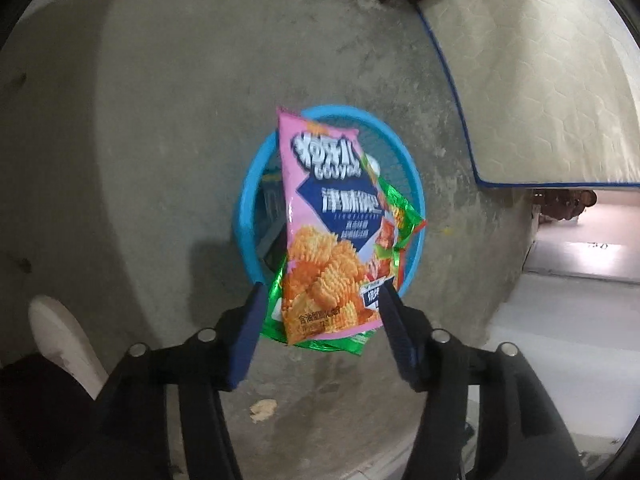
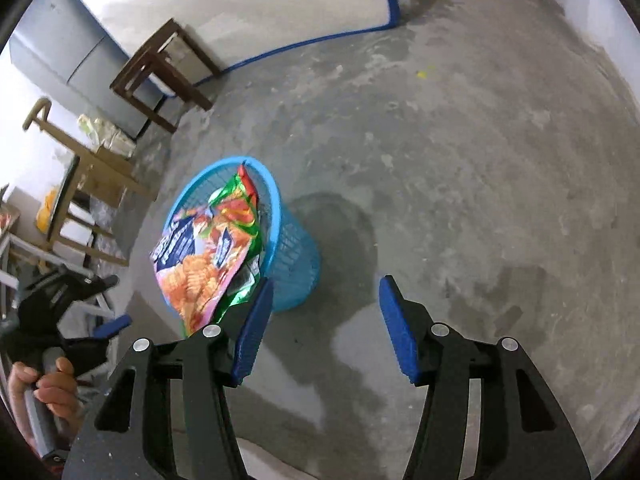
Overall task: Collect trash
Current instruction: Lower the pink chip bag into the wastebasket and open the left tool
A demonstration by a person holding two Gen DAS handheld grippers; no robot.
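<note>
over concrete floor [image 2: 440, 160], both grippers' fingers stand apart; pink snack bag [image 1: 324, 220] hangs between the left fingers [image 1: 248, 336], unclamped.

- The left gripper [image 1: 320, 300] has two flat blue ribbed plastic pads [image 1: 246, 340] mounted on matte black angular arms.
- Round silver bolt heads [image 1: 206, 335] mark the arm joints, two on each side.
- The right gripper [image 2: 326, 294] is built the same way: blue ridged pads [image 2: 400, 332], black arms with long cut-out slots, and silver bolts [image 2: 439, 329].
- In the right wrist view a hand [image 2: 44, 394] wraps a grey bar-shaped handle [image 2: 40, 424].
- A white shoe [image 1: 64, 340] shows beside a dark trouser leg [image 1: 36, 412] in the left wrist view.
</note>
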